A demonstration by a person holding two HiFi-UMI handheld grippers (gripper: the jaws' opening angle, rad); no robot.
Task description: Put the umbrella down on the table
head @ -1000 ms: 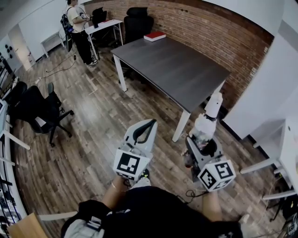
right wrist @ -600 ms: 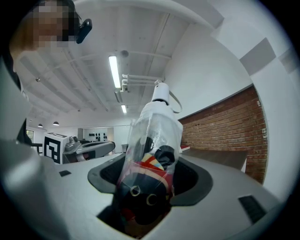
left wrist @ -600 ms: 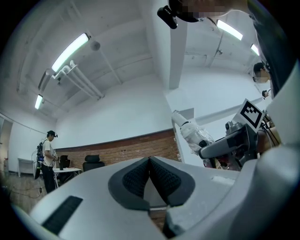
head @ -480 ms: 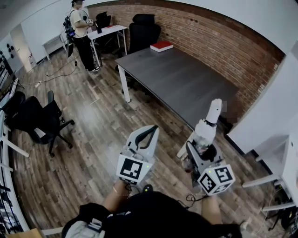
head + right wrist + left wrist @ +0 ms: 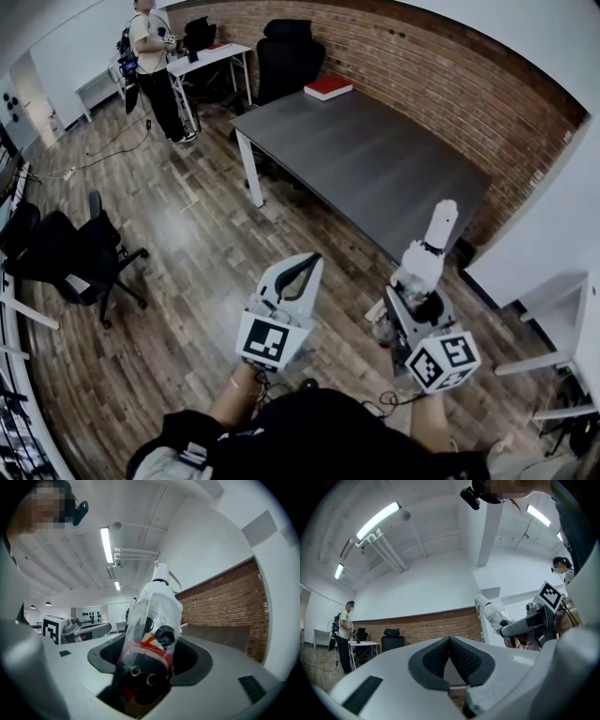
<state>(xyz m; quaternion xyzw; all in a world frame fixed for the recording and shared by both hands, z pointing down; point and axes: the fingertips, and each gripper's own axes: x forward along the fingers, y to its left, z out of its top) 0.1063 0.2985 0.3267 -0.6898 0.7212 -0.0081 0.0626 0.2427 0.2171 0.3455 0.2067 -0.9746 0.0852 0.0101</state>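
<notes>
My right gripper (image 5: 419,302) (image 5: 150,656) is shut on a folded umbrella (image 5: 424,261) (image 5: 152,625) in a clear plastic sleeve, with a white handle (image 5: 440,225) that points away from me toward the dark grey table (image 5: 356,159). The umbrella hangs over the floor just short of the table's near corner. My left gripper (image 5: 300,270) (image 5: 449,646) is beside it on the left, shut, with nothing between its pads. Both grippers point level toward the table.
A red book (image 5: 328,87) lies at the table's far end by a black office chair (image 5: 286,56). A person (image 5: 150,61) stands at a white desk (image 5: 202,58) at the far left. Another black chair (image 5: 66,258) stands on the wooden floor at left. A brick wall (image 5: 450,84) runs behind the table.
Both grippers have moved forward toward the table with the umbrella still held. The table's near corner now lies closer to the umbrella's handle.
</notes>
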